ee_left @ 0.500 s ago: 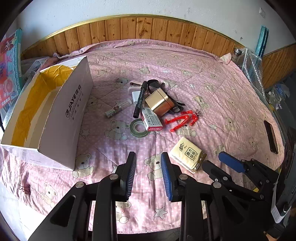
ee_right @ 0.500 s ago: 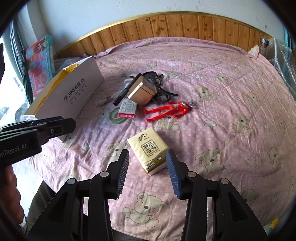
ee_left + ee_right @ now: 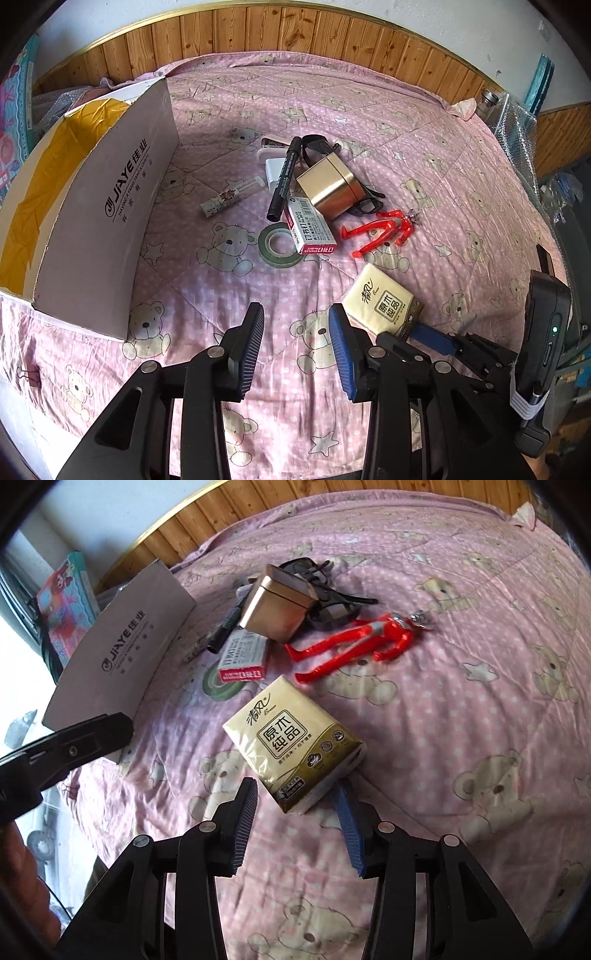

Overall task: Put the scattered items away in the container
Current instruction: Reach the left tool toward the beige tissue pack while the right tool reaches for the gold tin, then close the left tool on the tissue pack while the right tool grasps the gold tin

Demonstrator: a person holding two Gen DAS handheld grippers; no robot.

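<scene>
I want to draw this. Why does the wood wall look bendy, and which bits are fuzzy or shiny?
Left wrist view: the fisheye lens bends the wood wall into an arch; the gold tin shines; everything looks sharp. Right wrist view: slightly fuzzy, most on the red toy, and the window corner glares white.

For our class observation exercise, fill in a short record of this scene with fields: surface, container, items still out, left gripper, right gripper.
surface: pink bear-print quilt
container: open white cardboard box, at the left
items still out: tissue pack, red figure, gold tin, staples box, tape roll, black marker
left gripper: open, holding nothing
right gripper: open, fingers either side of the tissue pack's near corner
</scene>
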